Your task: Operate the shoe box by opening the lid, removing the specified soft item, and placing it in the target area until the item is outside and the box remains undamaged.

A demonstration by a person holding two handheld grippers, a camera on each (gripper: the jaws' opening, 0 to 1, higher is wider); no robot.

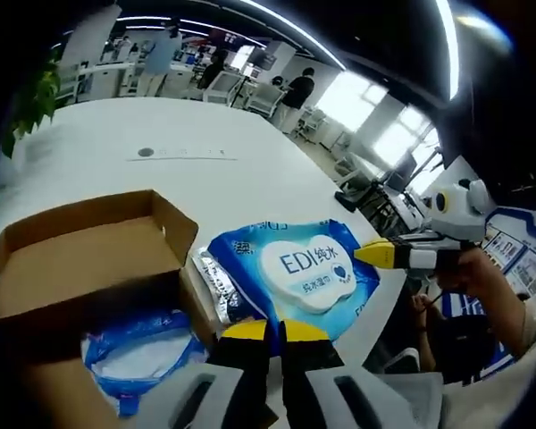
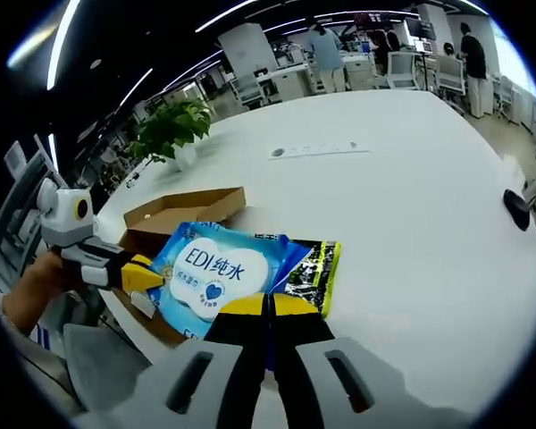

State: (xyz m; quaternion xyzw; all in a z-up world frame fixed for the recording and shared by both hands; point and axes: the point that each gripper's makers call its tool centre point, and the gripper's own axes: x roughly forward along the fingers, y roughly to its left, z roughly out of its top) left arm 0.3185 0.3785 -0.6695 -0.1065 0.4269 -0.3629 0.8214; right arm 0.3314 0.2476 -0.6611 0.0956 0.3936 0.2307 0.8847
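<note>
Wipes pack (image 1: 295, 277) | beside box (image 1: 89, 259) | both tools (image 1: 274, 332) (image 2: 268, 307) closed, touching pack edge

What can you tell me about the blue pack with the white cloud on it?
The blue pack is a soft, shiny plastic pouch of wet wipes with a white cloud-shaped label that reads EDI, some Chinese characters and a small blue heart. It looks puffy and full, with a crinkled silver seam at one end. In both views it lies flat over the white table, out of the open cardboard box and close beside it. The right gripper is shut on its edge, and the left gripper is shut at its other edge.
</note>
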